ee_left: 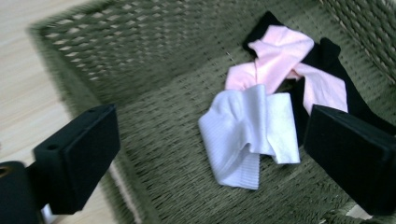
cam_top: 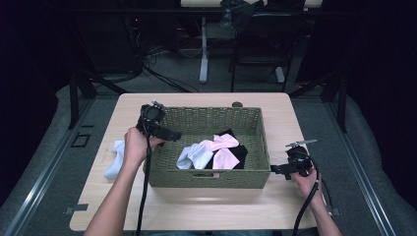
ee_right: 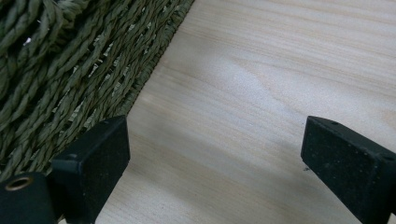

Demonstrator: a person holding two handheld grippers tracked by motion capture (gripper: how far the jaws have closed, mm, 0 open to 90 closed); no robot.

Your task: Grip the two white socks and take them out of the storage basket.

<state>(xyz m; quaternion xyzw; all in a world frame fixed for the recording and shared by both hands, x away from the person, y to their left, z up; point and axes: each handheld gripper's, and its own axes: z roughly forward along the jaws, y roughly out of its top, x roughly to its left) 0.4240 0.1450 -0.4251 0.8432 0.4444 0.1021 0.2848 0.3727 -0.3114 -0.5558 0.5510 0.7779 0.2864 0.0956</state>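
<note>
Reaching with the open, empty left tool over the basket rim toward the white sock at five o'clock inside, next lowering and pinching; right tool open, idle on tabletop.

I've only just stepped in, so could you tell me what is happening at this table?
A person is sorting socks with two handheld grippers. The left gripper, fingers open and empty, reaches over the wicker basket, aimed at the white sock lying beside pink socks and a black sock. Another white sock lies on the table. The right gripper waits open beside the basket.
</note>
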